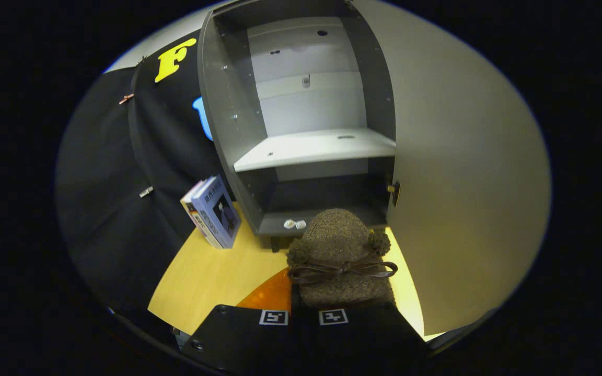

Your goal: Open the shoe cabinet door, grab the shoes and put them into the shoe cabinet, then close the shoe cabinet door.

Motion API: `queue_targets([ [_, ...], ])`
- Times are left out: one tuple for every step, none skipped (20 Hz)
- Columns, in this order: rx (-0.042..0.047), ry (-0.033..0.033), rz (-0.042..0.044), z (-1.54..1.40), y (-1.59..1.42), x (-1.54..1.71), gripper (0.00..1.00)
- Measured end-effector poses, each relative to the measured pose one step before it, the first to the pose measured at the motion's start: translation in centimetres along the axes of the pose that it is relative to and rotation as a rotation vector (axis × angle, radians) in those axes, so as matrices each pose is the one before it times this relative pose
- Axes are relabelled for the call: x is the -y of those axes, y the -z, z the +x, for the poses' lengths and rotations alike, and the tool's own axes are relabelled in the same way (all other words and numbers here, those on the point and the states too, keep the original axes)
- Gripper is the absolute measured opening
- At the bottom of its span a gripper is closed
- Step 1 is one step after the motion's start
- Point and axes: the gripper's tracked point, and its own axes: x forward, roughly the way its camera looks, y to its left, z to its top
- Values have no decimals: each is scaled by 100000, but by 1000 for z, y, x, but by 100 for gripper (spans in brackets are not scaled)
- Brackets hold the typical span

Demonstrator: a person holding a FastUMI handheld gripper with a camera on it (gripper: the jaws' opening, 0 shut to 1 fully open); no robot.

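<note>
The tool, fingers closed on a fuzzy brown shoe, carries it toward the open shoe cabinet; placing and door-closing remain.

The gripper has two broad, flat-topped fingers (close together), each carrying a small square black-and-white marker near its front edge; one screw shows at the left.

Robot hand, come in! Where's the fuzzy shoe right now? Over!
Tongs shut on the fuzzy shoe. Cabinet door open, shoe just short of the bottom shelf. Two small white bits on that shelf.
</note>
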Motion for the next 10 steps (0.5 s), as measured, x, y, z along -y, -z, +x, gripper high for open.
queue_targets([
  [1564,-455,817,-38,-1782,-402,7],
  [794,-934,377,240,-1710,-472,7],
  [146,-946,227,382,-1589,-452,6],
  [1627,-511,105,627,-1867,-211,7],
  [882,-31,-356,671,-1675,-187,7],
  [1315,-204,-156,846,-1649,-271,7],
  [1886,-234,-621,853,-1795,-244,7],
  [915,-58,-1084,1277,-1617,-348,7],
  [1682,78,-619,1253,-1478,-196,6],
  [-424,-348,-808,1456,-883,-243,6],
])
